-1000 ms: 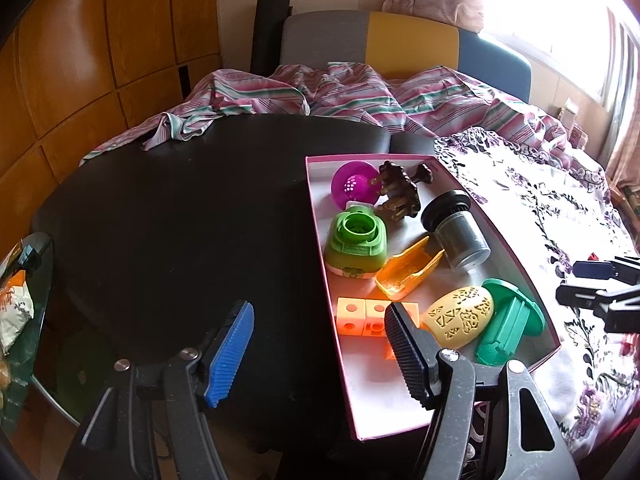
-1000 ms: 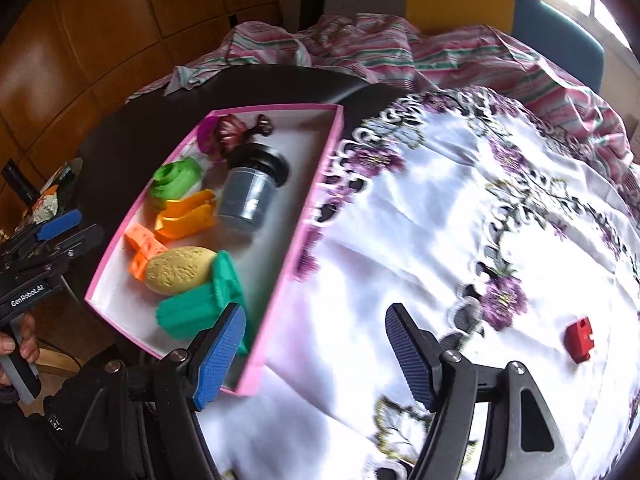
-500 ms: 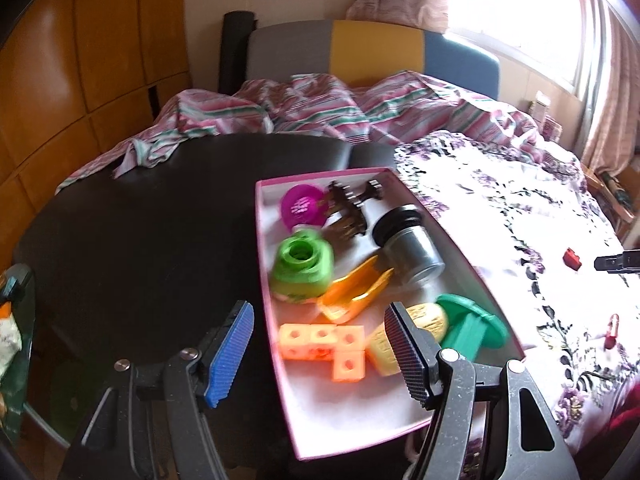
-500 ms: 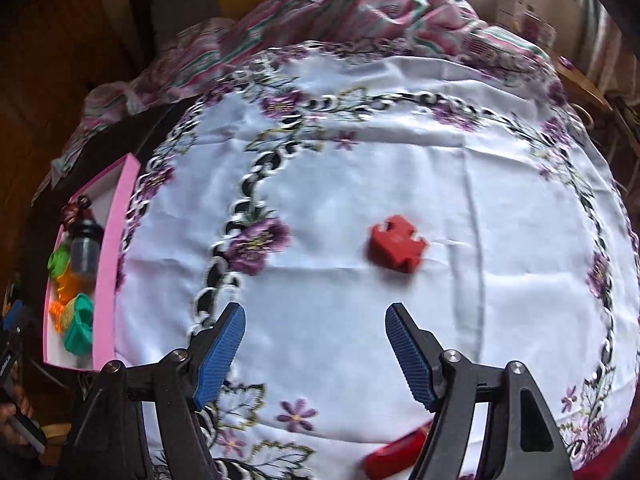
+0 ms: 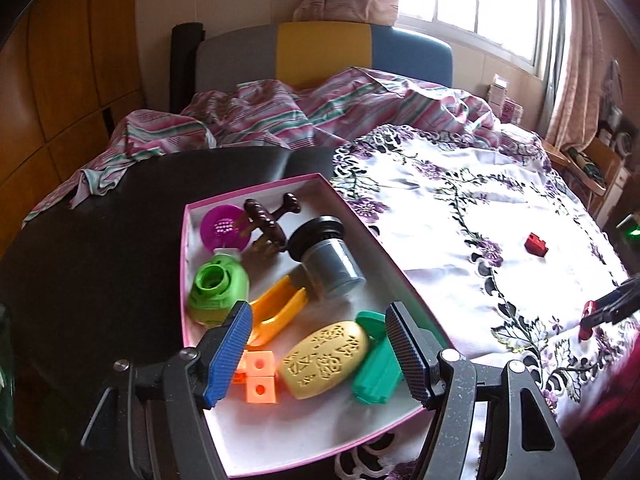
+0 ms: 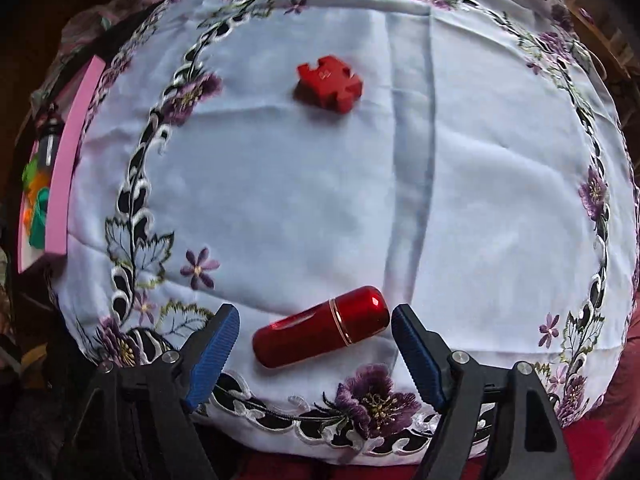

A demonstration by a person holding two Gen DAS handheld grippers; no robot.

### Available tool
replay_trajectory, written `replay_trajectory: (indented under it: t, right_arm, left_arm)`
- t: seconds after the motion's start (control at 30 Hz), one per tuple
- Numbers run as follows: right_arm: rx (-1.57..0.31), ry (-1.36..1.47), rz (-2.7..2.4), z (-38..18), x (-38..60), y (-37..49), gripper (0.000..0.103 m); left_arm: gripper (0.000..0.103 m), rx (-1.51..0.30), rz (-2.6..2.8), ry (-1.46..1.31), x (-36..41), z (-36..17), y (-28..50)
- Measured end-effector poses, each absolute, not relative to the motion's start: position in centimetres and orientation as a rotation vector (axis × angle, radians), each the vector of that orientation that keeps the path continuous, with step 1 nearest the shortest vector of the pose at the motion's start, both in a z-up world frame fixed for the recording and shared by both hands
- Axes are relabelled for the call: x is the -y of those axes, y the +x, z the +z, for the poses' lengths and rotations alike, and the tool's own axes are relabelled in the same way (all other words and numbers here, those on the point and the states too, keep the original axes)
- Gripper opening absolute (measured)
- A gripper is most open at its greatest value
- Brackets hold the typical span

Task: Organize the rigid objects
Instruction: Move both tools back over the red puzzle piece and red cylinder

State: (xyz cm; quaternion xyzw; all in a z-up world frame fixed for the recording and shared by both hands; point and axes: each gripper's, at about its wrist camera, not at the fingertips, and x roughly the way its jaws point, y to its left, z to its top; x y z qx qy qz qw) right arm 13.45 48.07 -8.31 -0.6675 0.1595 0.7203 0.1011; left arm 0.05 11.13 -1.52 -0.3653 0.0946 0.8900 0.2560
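A shiny red cylinder lies on the white embroidered cloth between the open fingers of my right gripper, which is not touching it. A red puzzle-shaped block lies farther off on the cloth; it also shows in the left wrist view. My left gripper is open and empty above the near end of the pink box, which holds several toys, among them a yellow oval, a green piece and orange cubes.
The box sits on a black round table beside the cloth. A striped blanket and a chair back lie beyond. In the right wrist view the box's pink wall stands at the cloth's left edge.
My right gripper has swung away from the box across the cloth and down around the red cylinder. My left gripper has moved right, over the box's near end.
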Motion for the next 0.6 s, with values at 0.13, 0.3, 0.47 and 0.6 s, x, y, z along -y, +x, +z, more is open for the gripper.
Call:
replay_trajectory:
  t: [0.13,0.3,0.47,0.6]
  right_arm:
    - [-0.345,-2.054,2.092,-9.1,-46.4,12.7,0.076]
    - [-0.414,-1.948,2.207,-8.3,-45.5,10.9,0.076]
    - [-0.368,-1.844,2.193,-8.1,-46.1,9.3,0.076]
    - [-0.408,-1.743,2.146,-8.6,-47.8,9.5,0.077]
  left_arm:
    - [0.071,-0.262,2.41,-0.99,-11.5,-1.6,0.2]
    - [0.071,-0.265,2.394,-0.986,-11.7,-1.5,0.4]
    - [0.073,-0.272,2.359,-0.978,-12.8,-1.1,0.4]
    - [0.074,-0.277,2.317,-0.97,-14.8,-0.7,0.3]
